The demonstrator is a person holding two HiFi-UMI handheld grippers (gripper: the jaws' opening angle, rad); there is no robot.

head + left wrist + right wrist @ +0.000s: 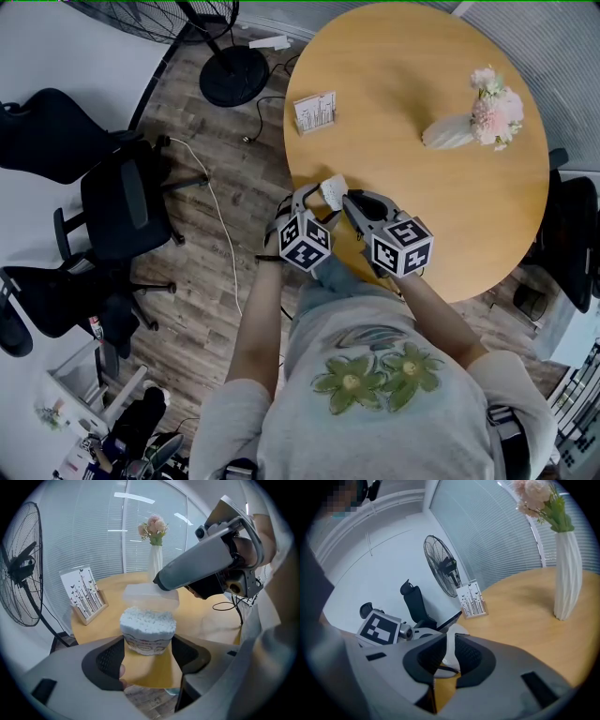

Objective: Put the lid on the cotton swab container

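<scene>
A small round container packed with white cotton swabs stands at the near edge of the wooden table. My left gripper is shut on it, one pad on each side. A translucent lid hovers just above the swabs, tilted a little, and my right gripper pinches its far rim. In the right gripper view the lid shows edge-on between the right gripper pads. From the head view the lid covers the container, with the left gripper and right gripper meeting at it.
A white vase of pink flowers stands on the far side of the table, and a card stand is near its left edge. A floor fan and black office chairs stand to the left, with cables on the floor.
</scene>
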